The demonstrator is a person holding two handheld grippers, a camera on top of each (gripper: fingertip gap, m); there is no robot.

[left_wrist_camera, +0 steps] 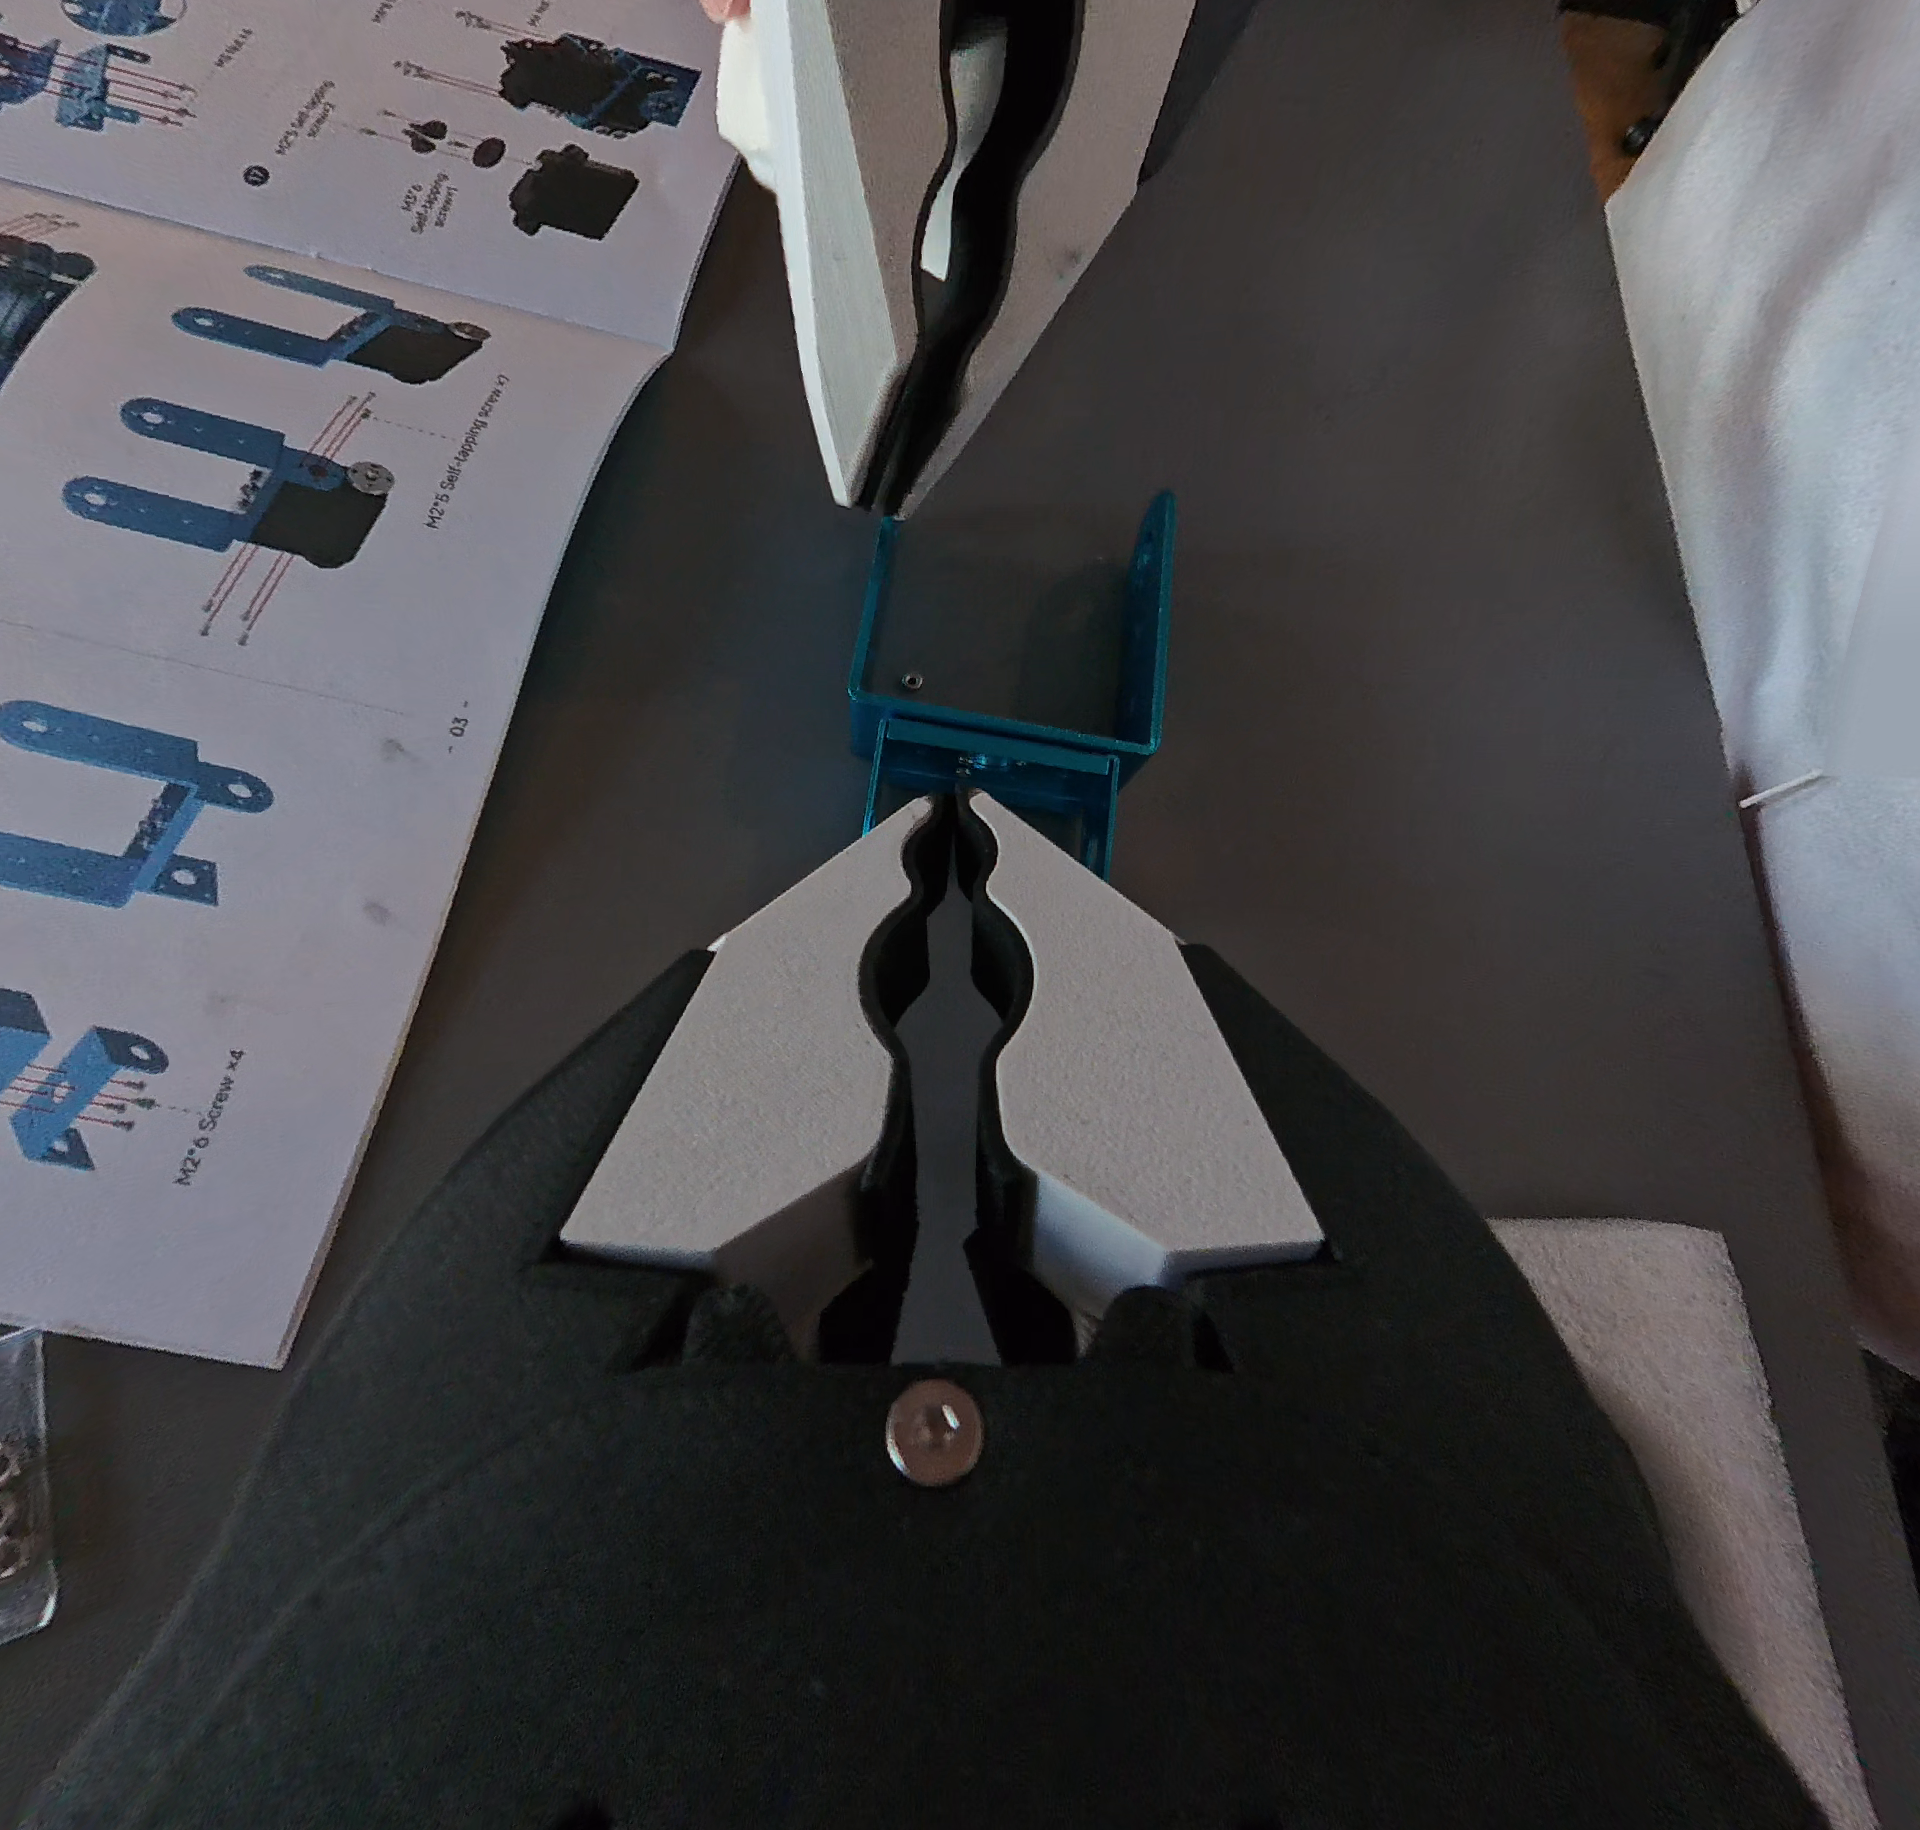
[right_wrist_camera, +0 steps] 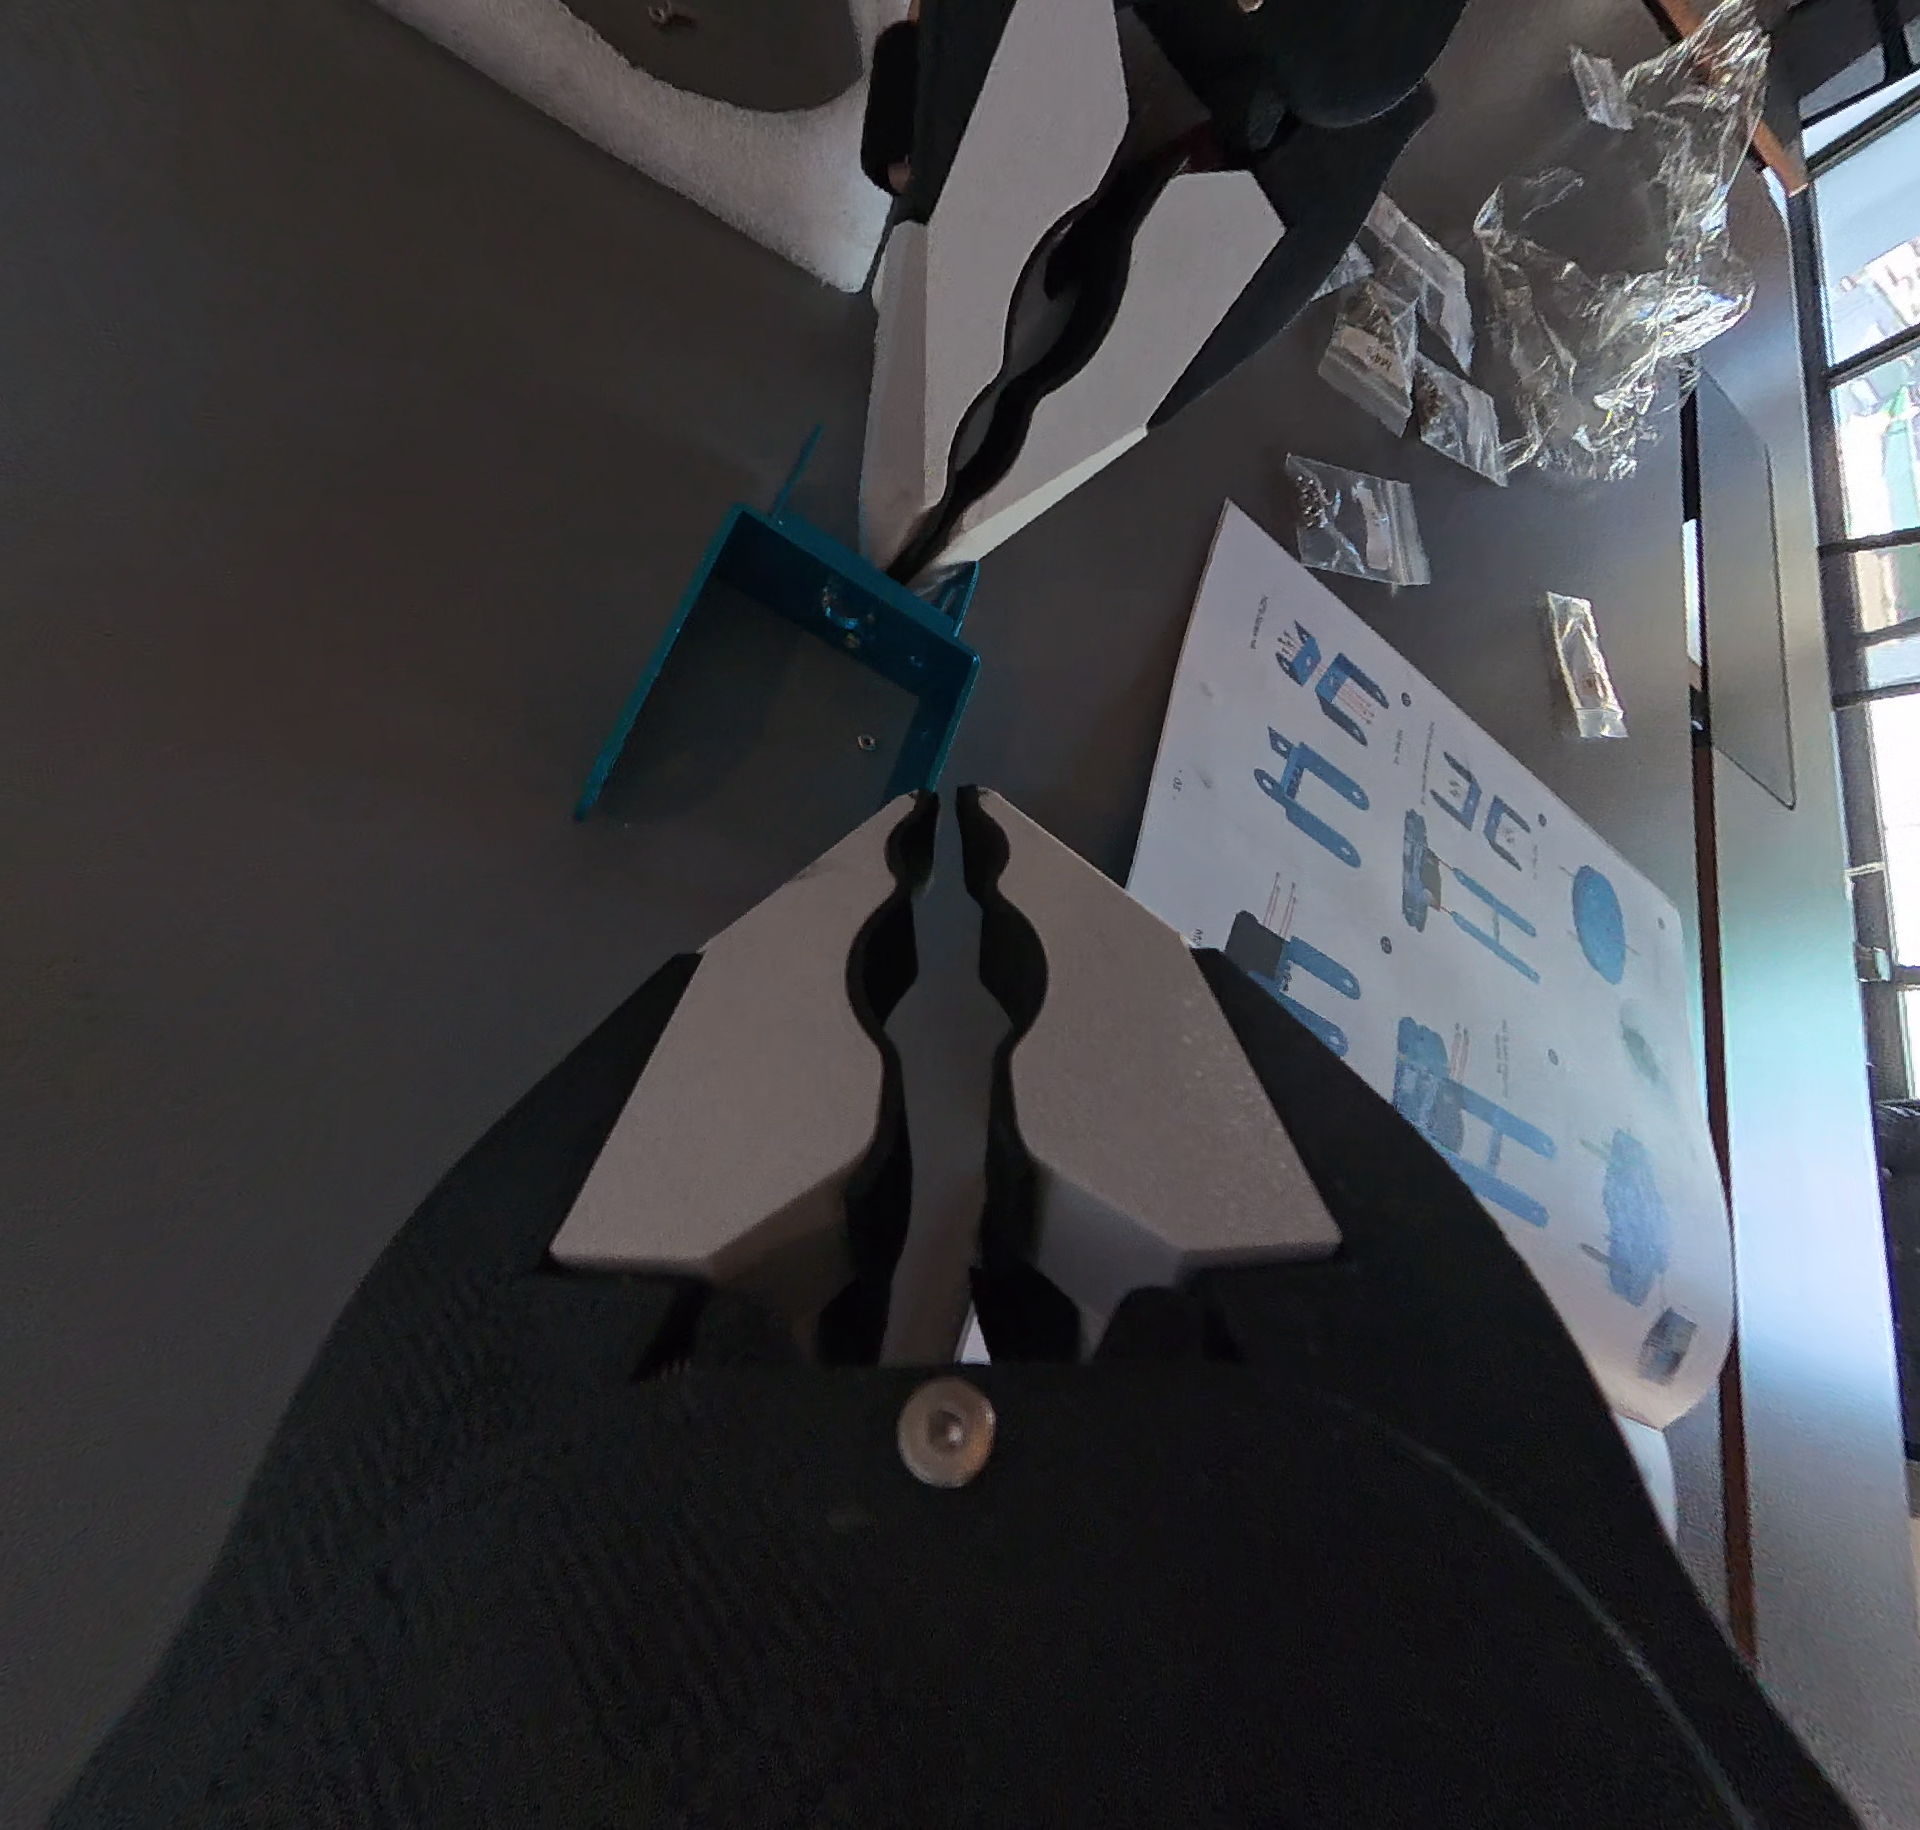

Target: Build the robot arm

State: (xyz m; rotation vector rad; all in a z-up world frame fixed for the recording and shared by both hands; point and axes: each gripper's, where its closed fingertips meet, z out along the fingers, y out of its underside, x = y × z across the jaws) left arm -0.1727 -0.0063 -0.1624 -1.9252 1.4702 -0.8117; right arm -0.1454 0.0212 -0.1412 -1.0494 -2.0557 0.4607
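Note:
A blue metal U-shaped bracket [left_wrist_camera: 1143, 627] lies on the dark grey table [left_wrist_camera: 1403, 533], its open side away from my left gripper. My left gripper [left_wrist_camera: 951, 806] is shut on the bracket's near end plate. It also shows from above in the right wrist view [right_wrist_camera: 925, 554], pinching that plate. My right gripper [right_wrist_camera: 945, 793] has its jaws together with nothing visible between them, right at the tip of one bracket [right_wrist_camera: 748, 596] arm. In the left wrist view the right gripper [left_wrist_camera: 883, 504] comes in from the far side. A tiny nut [left_wrist_camera: 911, 681] lies on the table between the bracket's arms.
An open instruction booklet [left_wrist_camera: 260, 637] with blue part drawings lies to my left and also shows in the right wrist view [right_wrist_camera: 1455, 949]. Small bags of screws [right_wrist_camera: 1361, 523] and crumpled clear plastic [right_wrist_camera: 1621, 222] lie beyond it. A white foam block [right_wrist_camera: 468, 45] and white cloth [left_wrist_camera: 1787, 430] border the table.

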